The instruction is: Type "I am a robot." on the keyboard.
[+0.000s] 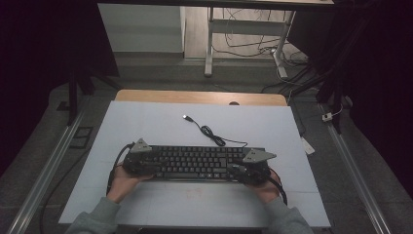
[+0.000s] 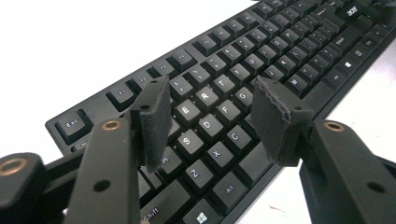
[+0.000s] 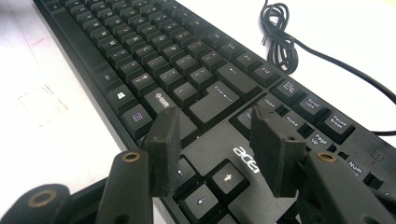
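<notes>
On the table (image 1: 146, 122), keyboard (image 1: 195, 161) lies crosswise, cable (image 1: 209, 131) trailing away.

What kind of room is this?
Probably a lab or workshop. A black keyboard lies on a pale table, another desk frame stands behind with loose cables on the floor, and dark curtains hang around.

High view looks forward and down on the surface (image 1: 160, 126); both gripper views skim close along the keyboard (image 1: 195, 162) from opposite ends.
</notes>
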`<state>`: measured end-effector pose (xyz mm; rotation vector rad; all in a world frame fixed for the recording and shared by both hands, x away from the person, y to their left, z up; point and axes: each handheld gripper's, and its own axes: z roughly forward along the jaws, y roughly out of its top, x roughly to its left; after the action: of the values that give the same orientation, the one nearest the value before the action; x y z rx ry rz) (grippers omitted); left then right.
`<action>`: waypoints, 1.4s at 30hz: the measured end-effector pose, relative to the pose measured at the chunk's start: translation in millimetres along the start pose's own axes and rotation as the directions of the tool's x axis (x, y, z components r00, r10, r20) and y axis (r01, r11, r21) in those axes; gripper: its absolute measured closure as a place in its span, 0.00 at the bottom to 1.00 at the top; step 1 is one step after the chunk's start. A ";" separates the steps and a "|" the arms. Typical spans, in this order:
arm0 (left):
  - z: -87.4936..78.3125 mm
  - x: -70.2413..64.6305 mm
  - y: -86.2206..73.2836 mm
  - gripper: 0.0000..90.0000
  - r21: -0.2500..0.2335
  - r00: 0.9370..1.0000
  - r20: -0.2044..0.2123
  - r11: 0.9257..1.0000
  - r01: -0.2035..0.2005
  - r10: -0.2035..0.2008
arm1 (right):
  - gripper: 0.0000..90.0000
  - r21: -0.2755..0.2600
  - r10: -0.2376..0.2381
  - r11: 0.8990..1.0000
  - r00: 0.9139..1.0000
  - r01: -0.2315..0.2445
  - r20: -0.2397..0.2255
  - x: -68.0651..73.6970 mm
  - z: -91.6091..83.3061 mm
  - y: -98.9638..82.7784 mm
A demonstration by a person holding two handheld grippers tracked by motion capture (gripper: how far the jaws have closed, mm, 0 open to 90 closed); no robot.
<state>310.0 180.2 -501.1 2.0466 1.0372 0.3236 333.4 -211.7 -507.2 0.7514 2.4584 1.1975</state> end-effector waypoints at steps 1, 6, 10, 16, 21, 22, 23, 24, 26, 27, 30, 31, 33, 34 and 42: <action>0.4 -0.4 0.2 0.51 0.000 1.000 0.000 1.000 0.001 -0.001 | 0.59 -0.001 0.000 1.000 1.000 0.000 0.000 0.1 0.0 0.0; 4.8 -1.0 3.1 0.47 0.006 1.000 -0.003 1.000 -0.003 0.003 | 0.59 -0.001 -0.004 1.000 1.000 0.004 -0.001 0.9 0.4 0.2; 11.9 0.0 8.5 0.43 0.038 1.000 0.000 0.999 -0.012 0.012 | 0.59 0.003 -0.006 1.000 1.000 0.006 0.004 1.3 0.9 0.2; 19.8 -2.1 18.9 0.40 0.036 1.000 -0.005 0.999 -0.028 0.028 | 0.59 0.006 -0.008 1.000 1.000 0.008 0.003 1.8 0.9 -0.1; 22.5 -1.3 24.6 0.43 0.030 0.999 0.002 0.999 -0.041 0.041 | 0.59 0.008 -0.006 1.000 1.000 0.006 0.009 1.4 0.0 -0.8; 23.0 -0.6 25.5 0.43 0.030 0.999 -0.001 0.999 -0.044 0.044 | 0.59 0.010 -0.005 1.000 1.000 0.005 0.009 1.6 0.1 -0.9; 23.5 -0.2 26.0 0.44 0.029 0.999 -0.003 0.999 -0.045 0.045 | 0.59 0.009 -0.005 1.000 1.000 0.005 0.008 1.8 0.5 -1.1; 23.8 0.1 26.4 0.45 0.029 0.999 -0.004 0.999 -0.043 0.043 | 0.59 0.013 -0.008 1.000 1.000 0.008 0.008 1.9 0.7 -1.1; 24.5 1.0 26.4 0.50 0.026 0.999 0.007 0.999 -0.046 0.046 | 0.59 0.014 -0.012 1.000 1.000 0.012 0.005 2.2 1.3 -1.3; 25.1 1.4 26.4 0.53 0.027 0.999 0.012 0.998 -0.050 0.050 | 0.59 0.015 -0.012 1.000 1.000 0.012 0.004 2.3 1.4 -1.4; 26.7 2.1 25.9 0.60 0.032 0.998 0.019 0.998 -0.057 0.056 | 0.59 0.014 -0.010 1.000 1.000 0.010 0.006 2.1 1.3 -1.7; 27.3 2.1 25.7 0.63 0.032 0.998 0.020 0.998 -0.056 0.056 | 0.59 0.014 -0.009 1.000 1.000 0.009 0.007 2.0 1.1 -1.7; 28.4 2.8 25.4 0.69 0.035 0.998 0.022 0.998 -0.060 0.059 | 0.59 0.014 -0.010 1.000 1.000 0.009 0.007 1.9 1.1 -1.7; 29.1 3.2 25.1 0.72 0.036 0.998 0.023 0.998 -0.060 0.059 | 0.59 0.014 -0.010 1.000 1.000 0.010 0.007 2.1 1.2 -1.7; 37.5 4.8 22.4 0.97 0.071 0.997 0.021 0.994 -0.078 0.077 | 0.59 0.018 -0.012 1.000 1.000 0.012 0.005 2.2 2.2 -2.0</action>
<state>345.8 155.8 -509.0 2.1546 0.9725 0.3115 332.0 -210.1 -510.2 0.7427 2.4685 1.1695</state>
